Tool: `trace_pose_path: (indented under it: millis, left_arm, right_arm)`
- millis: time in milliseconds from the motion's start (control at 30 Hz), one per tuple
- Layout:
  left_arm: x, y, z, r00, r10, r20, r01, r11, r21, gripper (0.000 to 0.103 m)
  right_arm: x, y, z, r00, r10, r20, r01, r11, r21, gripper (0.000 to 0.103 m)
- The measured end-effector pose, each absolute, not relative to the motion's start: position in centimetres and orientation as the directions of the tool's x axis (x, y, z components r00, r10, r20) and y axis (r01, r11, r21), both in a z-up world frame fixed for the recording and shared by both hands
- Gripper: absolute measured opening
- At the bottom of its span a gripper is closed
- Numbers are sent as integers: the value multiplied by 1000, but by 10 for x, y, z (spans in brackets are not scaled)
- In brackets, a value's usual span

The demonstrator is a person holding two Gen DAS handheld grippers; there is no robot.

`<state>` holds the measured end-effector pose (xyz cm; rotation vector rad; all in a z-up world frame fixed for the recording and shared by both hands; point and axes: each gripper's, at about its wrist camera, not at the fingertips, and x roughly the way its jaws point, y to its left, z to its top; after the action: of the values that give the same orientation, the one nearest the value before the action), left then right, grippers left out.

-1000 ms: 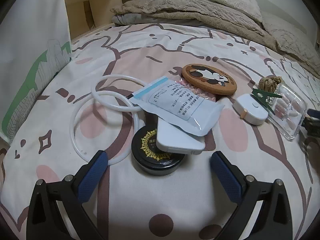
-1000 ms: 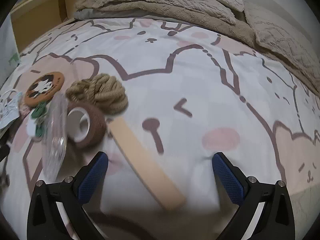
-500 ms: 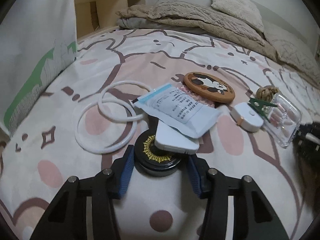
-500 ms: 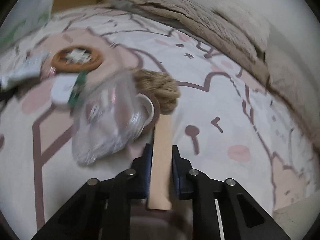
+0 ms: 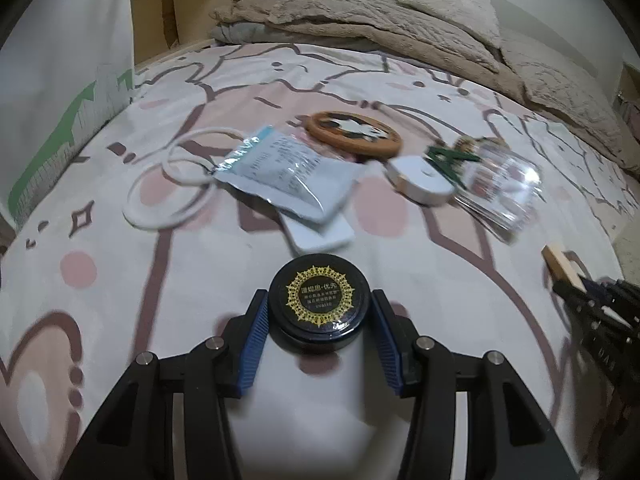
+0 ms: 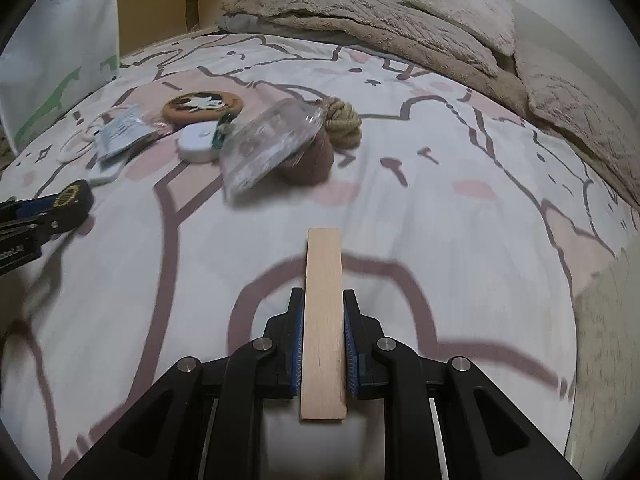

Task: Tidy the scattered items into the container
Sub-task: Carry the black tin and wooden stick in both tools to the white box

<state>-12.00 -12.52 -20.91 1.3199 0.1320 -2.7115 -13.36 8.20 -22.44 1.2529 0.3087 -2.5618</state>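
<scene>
Both wrist cameras look down along their fingers, sharing the bed (image 5: 400,60) clutter.

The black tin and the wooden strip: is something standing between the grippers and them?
Nothing visible does. The left gripper is shut on the black tin, and the right gripper is shut on the wooden strip. Both items are clear of the pile on the bed. No container is clearly identifiable, so the onward path cannot be judged.

Black tin (image 5: 319,305) (gold emblem), pale wooden stick (image 6: 323,320), pink-and-white cartoon bedsheet (image 6: 460,264).
</scene>
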Motion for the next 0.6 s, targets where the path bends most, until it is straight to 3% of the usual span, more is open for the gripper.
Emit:
trace_pose_path:
  millis: [367,600]
  left_arm:
    - [-71,-70,-211,-627,29,-779,87,-991,-106,49]
    - [-46,-47,-212,-627,44,-778,44,-995,-92,49]
  right_arm:
    - [-85,96,-223,-572,-164,-803,311,-950,-27,18]
    - [-52,111,-223,-560,-188,-807,284,-958,26,18]
